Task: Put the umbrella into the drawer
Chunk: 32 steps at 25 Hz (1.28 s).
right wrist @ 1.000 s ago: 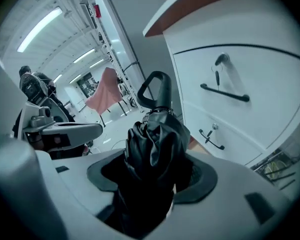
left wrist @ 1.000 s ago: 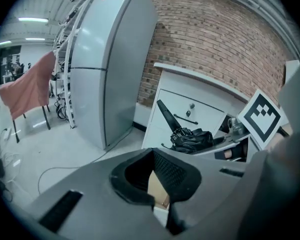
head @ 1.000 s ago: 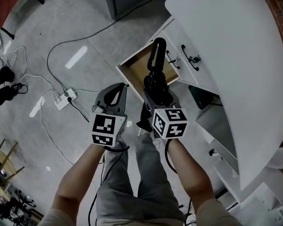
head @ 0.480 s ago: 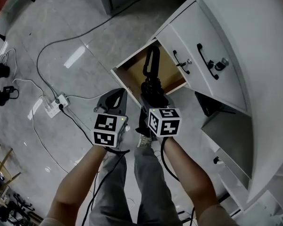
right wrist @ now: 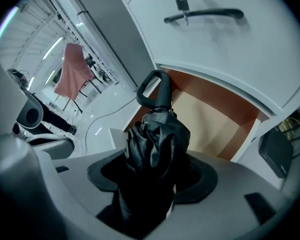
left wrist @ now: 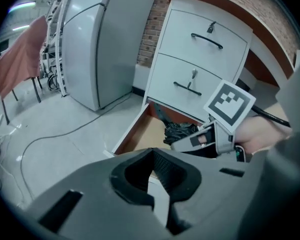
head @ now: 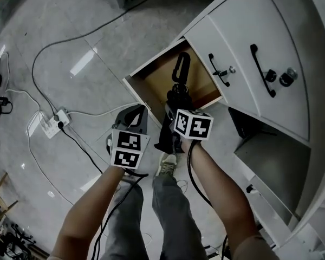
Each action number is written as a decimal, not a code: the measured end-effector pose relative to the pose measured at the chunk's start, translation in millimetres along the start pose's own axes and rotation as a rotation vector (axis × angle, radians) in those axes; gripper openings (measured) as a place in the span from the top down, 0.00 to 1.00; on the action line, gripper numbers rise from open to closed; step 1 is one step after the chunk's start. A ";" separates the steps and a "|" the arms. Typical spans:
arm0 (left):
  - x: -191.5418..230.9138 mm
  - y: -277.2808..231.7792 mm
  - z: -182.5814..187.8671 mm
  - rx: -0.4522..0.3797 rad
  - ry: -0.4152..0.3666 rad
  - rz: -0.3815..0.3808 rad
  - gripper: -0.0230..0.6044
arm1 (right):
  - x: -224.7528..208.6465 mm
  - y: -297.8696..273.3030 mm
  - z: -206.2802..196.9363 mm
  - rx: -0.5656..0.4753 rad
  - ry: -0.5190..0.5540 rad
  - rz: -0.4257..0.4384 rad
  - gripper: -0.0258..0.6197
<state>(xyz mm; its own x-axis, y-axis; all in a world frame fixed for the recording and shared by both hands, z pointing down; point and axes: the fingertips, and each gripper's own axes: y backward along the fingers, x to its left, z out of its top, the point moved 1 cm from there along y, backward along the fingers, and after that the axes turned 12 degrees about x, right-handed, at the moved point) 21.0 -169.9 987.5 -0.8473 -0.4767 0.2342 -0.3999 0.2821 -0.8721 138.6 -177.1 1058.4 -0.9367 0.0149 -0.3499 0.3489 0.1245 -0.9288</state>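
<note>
Firmly right claw (head: 175, 110) clamps crumpled black umbrella (right wrist: 157, 139), loop handle (right wrist: 163, 96) over wooden drawer (head: 156, 76); left claw (left wrist: 156, 189) closed.

The drawer (head: 156, 73) stands pulled out at floor level, below two closed drawers (head: 271, 37). The umbrella (head: 179, 88) hangs over its open well, handle pointing away from the person, gripped by the right gripper (head: 175, 112). The left gripper (head: 134, 115) sits just beside it on the left, over the floor (head: 97, 42). Farther left, a power strip (head: 52, 123) lies among cables (head: 37, 64).

Power strip (head: 52, 124) on grey tiled floor (head: 21, 47)
</note>
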 end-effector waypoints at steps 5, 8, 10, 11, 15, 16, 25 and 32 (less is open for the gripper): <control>7.5 -27.2 -9.6 0.011 -0.036 -0.004 0.95 | -18.7 -27.4 18.2 0.022 -0.019 -0.035 0.54; 15.2 -36.9 -8.6 -0.001 -0.022 -0.001 0.95 | -33.1 -44.9 29.2 0.040 0.006 -0.050 0.54; 19.9 -42.1 -8.8 -0.012 0.000 -0.005 0.95 | -43.6 -53.4 36.6 0.043 0.001 -0.050 0.54; 22.6 -44.2 -9.2 -0.017 0.008 -0.004 0.95 | -48.4 -57.0 40.1 0.039 -0.003 -0.056 0.54; 30.1 -44.7 -17.2 0.011 0.042 0.008 0.95 | -60.8 -72.2 43.7 0.019 0.028 -0.124 0.54; 29.4 -44.5 -19.9 0.016 0.048 0.004 0.95 | -63.2 -75.7 43.1 0.008 0.032 -0.137 0.54; 10.6 -58.8 -33.5 0.028 0.031 -0.058 0.95 | -70.3 -99.0 38.7 -0.058 -0.024 -0.112 0.53; 1.9 -51.6 -30.0 0.036 0.001 -0.070 0.95 | -69.7 -79.2 30.9 -0.054 -0.049 -0.118 0.49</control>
<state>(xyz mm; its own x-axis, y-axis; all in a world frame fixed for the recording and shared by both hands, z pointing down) 29.5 -160.4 1045.8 -0.8183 -0.4930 0.2955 -0.4453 0.2185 -0.8683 177.2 -218.6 1152.6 -0.9680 -0.0511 -0.2457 0.2334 0.1758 -0.9564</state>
